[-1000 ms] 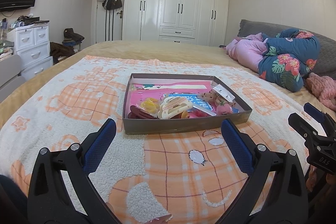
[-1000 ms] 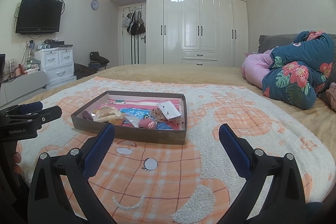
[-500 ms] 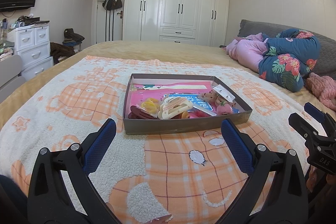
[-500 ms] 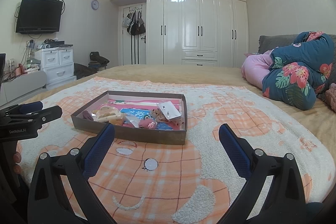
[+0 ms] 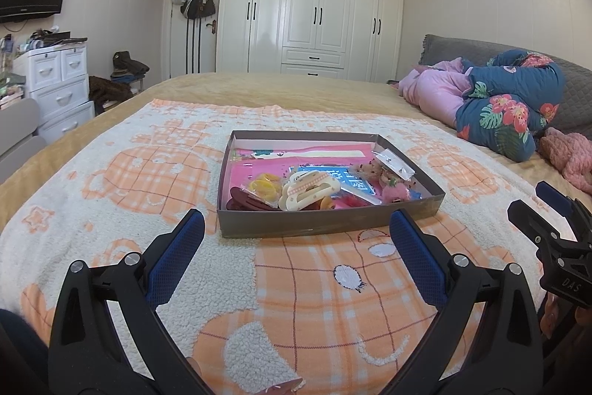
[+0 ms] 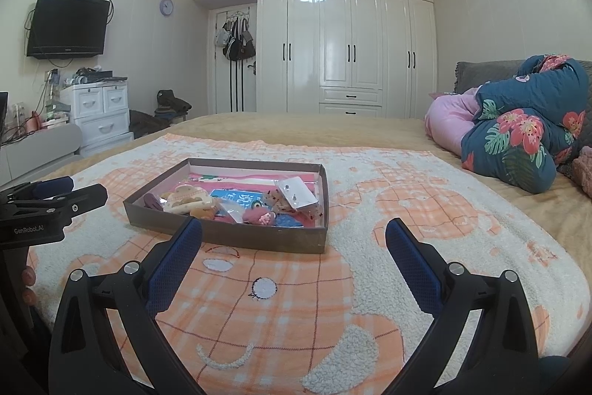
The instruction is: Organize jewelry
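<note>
A shallow grey-brown box (image 5: 325,223) sits on the blanket ahead of both grippers; it also shows in the right wrist view (image 6: 259,239). It holds several loose accessories: a cream hair claw (image 5: 309,189), yellow hair ties in a bag (image 5: 264,187), a dark red clip (image 5: 240,202), a blue card (image 5: 347,182), a pink fuzzy piece (image 5: 396,193) and a clear earring bag (image 5: 396,163). My left gripper (image 5: 296,236) is open and empty, short of the box. My right gripper (image 6: 294,243) is open and empty, near the box's front right corner.
The bed carries an orange-and-white fleece blanket (image 5: 129,180). A floral quilt (image 5: 507,110) and pink bedding (image 5: 436,91) lie at the right. A white drawer unit (image 5: 55,80) stands left of the bed, with wardrobes (image 5: 314,13) behind.
</note>
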Motion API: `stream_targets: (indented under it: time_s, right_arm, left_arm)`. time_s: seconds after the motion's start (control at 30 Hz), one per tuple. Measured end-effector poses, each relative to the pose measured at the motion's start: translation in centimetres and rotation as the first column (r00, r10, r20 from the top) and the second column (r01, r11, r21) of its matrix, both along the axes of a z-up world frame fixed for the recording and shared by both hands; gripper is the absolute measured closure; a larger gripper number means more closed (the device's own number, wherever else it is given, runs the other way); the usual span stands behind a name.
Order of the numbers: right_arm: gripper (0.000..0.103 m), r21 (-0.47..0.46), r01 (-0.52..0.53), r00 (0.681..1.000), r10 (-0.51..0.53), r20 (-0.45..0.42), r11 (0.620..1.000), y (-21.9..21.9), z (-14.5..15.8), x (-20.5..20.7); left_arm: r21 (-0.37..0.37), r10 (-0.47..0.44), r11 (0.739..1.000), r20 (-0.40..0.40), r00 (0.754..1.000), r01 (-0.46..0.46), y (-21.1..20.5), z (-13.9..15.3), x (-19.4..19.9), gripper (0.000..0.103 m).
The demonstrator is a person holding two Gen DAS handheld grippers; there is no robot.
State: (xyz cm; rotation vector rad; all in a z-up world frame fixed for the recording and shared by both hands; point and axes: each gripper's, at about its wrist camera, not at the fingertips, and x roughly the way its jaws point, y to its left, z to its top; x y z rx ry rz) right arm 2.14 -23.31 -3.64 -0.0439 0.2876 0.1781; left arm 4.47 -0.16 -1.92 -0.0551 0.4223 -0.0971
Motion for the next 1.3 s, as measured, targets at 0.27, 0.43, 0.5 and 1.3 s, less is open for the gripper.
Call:
stream_targets:
  time_s: [0.27,0.43,0.5,1.3]
  right_arm:
    - [0.006,-0.002,0.003,1.0,-0.003,0.0,1.0,-0.1,-0.1,0.0]
    - [0.006,-0.004,0.003,1.0,-0.003,-0.003,1.0,0.0,-0.1,0.0]
    - [0.006,-0.009,0.004,1.0,-0.004,-0.006,1.0,0.0,-0.2,0.1]
    - [0.006,-0.02,0.205,0.975,-0.206,-0.079,0.979,-5.7,0.8,8.2]
  left_arm:
    - [0.0,0.0,1.0,0.0,1.0,0.0,0.1,0.0,0.0,0.011]
    - [0.002,0.0,1.0,0.0,1.0,0.0,0.0,0.0,0.0,0.011]
    - [-0.005,-0.001,1.0,-0.005,1.0,0.001,0.1,0.0,0.1,0.011]
    - [0.023,0.283,0.958,-0.191,0.94,-0.284,9.1,-1.3,8.4,0.011]
